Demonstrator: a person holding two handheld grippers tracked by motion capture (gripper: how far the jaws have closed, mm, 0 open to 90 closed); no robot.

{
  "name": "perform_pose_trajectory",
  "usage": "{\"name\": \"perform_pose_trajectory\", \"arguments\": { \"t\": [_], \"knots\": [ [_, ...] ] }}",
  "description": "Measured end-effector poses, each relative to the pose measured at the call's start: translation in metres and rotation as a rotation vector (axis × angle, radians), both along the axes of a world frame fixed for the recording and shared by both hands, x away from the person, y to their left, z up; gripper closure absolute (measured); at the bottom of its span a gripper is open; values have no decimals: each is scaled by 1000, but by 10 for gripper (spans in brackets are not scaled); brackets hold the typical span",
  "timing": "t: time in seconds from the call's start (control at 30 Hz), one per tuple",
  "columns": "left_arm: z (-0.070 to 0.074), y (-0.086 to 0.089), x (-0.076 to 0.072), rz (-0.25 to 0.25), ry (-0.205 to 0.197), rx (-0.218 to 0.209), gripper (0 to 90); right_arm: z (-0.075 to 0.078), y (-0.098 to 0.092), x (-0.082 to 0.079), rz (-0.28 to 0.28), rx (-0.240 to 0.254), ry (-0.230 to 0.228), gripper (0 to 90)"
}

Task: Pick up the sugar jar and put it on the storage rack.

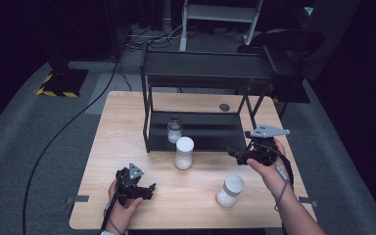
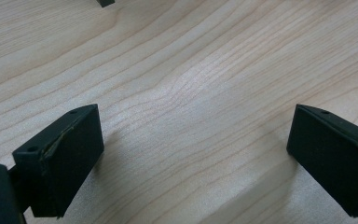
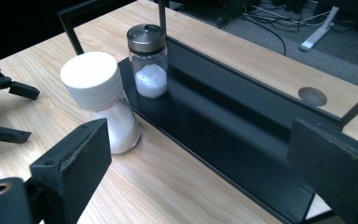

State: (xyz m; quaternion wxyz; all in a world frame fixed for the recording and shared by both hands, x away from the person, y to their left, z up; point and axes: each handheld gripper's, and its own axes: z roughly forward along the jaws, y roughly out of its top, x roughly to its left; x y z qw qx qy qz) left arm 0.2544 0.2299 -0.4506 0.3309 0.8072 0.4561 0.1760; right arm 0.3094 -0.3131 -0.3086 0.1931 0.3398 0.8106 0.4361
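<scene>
A small glass shaker (image 1: 175,131) (image 3: 148,60) with a metal cap and white grains stands on the lower shelf of a black rack (image 1: 200,128) (image 3: 223,135). In front of that shelf, a white-lidded jar (image 1: 184,152) (image 3: 95,93) of white powder stands on the table. A second white-lidded jar (image 1: 230,191) stands near the front right. My right gripper (image 1: 235,155) (image 3: 200,172) hovers open at the rack's right end, facing the first jar and the shaker, holding nothing. At the front left, my left gripper (image 1: 147,190) (image 2: 193,154) is open over bare wood.
The rack has an upper shelf (image 1: 205,68) on thin posts above the lower one. A round hole (image 1: 224,106) (image 3: 312,96) sits in the wooden tabletop behind the rack. Beyond the table's far edge, cables (image 1: 142,36) lie on the grey floor.
</scene>
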Motion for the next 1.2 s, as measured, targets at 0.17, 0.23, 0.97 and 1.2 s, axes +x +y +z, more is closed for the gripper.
{"name": "perform_pose_trajectory", "arguments": {
  "t": [0.17, 0.23, 0.97, 1.2],
  "knots": [
    [0, 0, 0, 0, 0, 0, 36, 5, 9, 5, 11, -3, -1, 62],
    [0, 0, 0, 0, 0, 0, 36, 6, 13, 6, 17, -3, -1, 62],
    [0, 0, 0, 0, 0, 0, 36, 11, 59, 21, 53, -13, -16, 61],
    [0, 0, 0, -1, 1, 1, 36, 8, 74, 26, 56, -10, -10, 62]
  ]
}}
